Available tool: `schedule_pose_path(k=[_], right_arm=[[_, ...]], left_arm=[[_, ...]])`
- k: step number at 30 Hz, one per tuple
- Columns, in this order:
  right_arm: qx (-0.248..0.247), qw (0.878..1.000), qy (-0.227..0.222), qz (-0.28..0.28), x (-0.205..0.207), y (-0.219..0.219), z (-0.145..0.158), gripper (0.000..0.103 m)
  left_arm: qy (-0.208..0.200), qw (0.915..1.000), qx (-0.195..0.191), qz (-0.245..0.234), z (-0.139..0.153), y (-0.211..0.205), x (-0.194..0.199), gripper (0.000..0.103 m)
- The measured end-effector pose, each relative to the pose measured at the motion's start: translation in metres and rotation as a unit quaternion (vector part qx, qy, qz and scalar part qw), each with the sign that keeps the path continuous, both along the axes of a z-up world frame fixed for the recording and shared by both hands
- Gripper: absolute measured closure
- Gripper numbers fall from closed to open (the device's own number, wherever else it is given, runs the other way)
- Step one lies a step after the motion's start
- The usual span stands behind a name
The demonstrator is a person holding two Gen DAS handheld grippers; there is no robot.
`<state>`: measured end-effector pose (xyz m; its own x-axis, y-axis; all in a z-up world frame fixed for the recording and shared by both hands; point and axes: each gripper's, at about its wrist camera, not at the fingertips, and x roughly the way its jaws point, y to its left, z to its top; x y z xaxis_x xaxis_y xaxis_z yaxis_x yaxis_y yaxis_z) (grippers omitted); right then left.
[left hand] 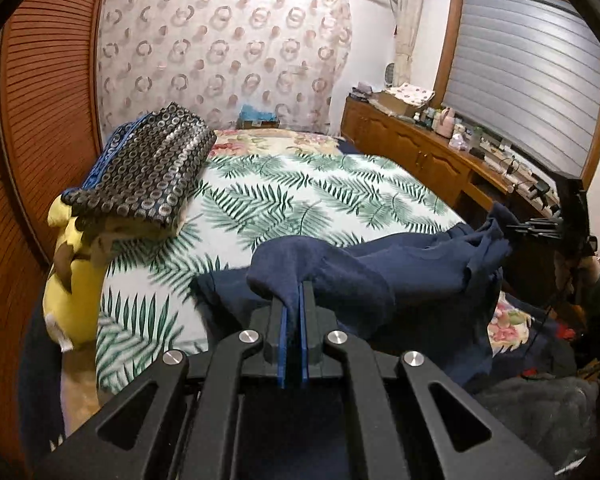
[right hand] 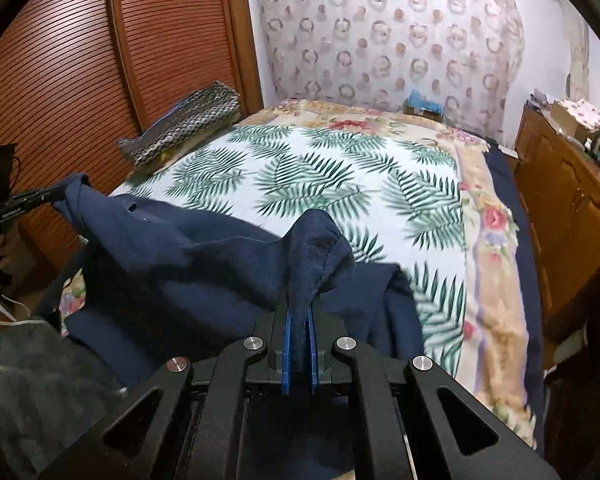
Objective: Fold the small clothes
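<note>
Item 1: left hand-held gripper [left hand: 294, 300], black linkage with blue pads, is clamping a bunched corner of the dark navy blue cloth garment [left hand: 380, 276]; no gap is showing between pads and fabric.

Item 2: the garment itself is hanging stretched between the two grippers, its lower part sagging onto the near end of the bed with the white, green palm-leaf blanket [left hand: 300, 200]. Its long axis is running side to side, from one clamped corner to the other.

Item 3: right hand-held gripper [right hand: 300, 320], same build, is pinching the opposite corner, closed on the fabric.

Judgement: each gripper is sitting at its own end, neither nearer the middle; the open blanket is lying straight ahead of both, so the next move probably calls for carrying both corners forward together.

Item 4, unrelated: folded black ring-patterned cloth [left hand: 152, 172] is resting on a yellow plush toy [left hand: 72, 280] at the bed's left edge.
</note>
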<state>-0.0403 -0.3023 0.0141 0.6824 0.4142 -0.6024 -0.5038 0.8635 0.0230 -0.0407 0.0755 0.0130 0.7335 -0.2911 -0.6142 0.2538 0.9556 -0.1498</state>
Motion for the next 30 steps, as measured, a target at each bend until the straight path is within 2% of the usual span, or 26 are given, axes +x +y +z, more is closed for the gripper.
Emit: schedule_pose_path(k=[2, 7, 11, 20, 21, 24, 26, 27, 29, 30], right_arm=[[0.003, 1.0, 0.009, 0.004, -0.008, -0.001, -0.004, 0.097], [-0.013, 0.999, 0.032, -0.004, -0.002, 0.005, -0.02, 0.097], [-0.023, 0.999, 0.046, -0.007, 0.005, 0.015, -0.028, 0.097], [-0.034, 0.999, 0.034, -0.016, 0.001, 0.025, -0.013, 0.096], [-0.034, 0.999, 0.033, -0.016, 0.0, 0.025, -0.011, 0.096], [-0.028, 0.999, 0.022, -0.02, -0.008, 0.02, -0.005, 0.087], [-0.022, 0.999, 0.013, -0.027, -0.009, 0.017, 0.001, 0.067], [-0.019, 0.999, 0.008, -0.031, -0.01, 0.012, 0.001, 0.063], [-0.013, 0.999, 0.002, -0.034, -0.008, 0.009, 0.002, 0.059], [-0.013, 0.999, 0.001, -0.037, -0.005, 0.009, 0.002, 0.059]], left_arm=[[0.006, 0.9998, 0.016, -0.002, -0.008, -0.005, -0.005, 0.097], [0.037, 0.9991, 0.02, -0.008, -0.032, -0.007, -0.007, 0.097], [0.049, 0.9985, 0.02, -0.011, -0.04, -0.007, -0.009, 0.097], [0.02, 0.9992, 0.034, -0.001, -0.017, -0.004, -0.016, 0.096], [0.015, 0.9993, 0.033, 0.003, -0.013, -0.002, -0.016, 0.089], [0.005, 0.9996, 0.027, 0.009, -0.008, 0.004, -0.015, 0.075], [0.006, 0.9993, 0.032, 0.016, -0.01, 0.006, -0.011, 0.062], [0.006, 0.9993, 0.032, 0.019, -0.012, 0.008, -0.007, 0.055], [0.013, 0.9994, 0.025, 0.022, -0.019, 0.011, 0.004, 0.052], [0.017, 0.9993, 0.024, 0.023, -0.022, 0.012, 0.009, 0.047]])
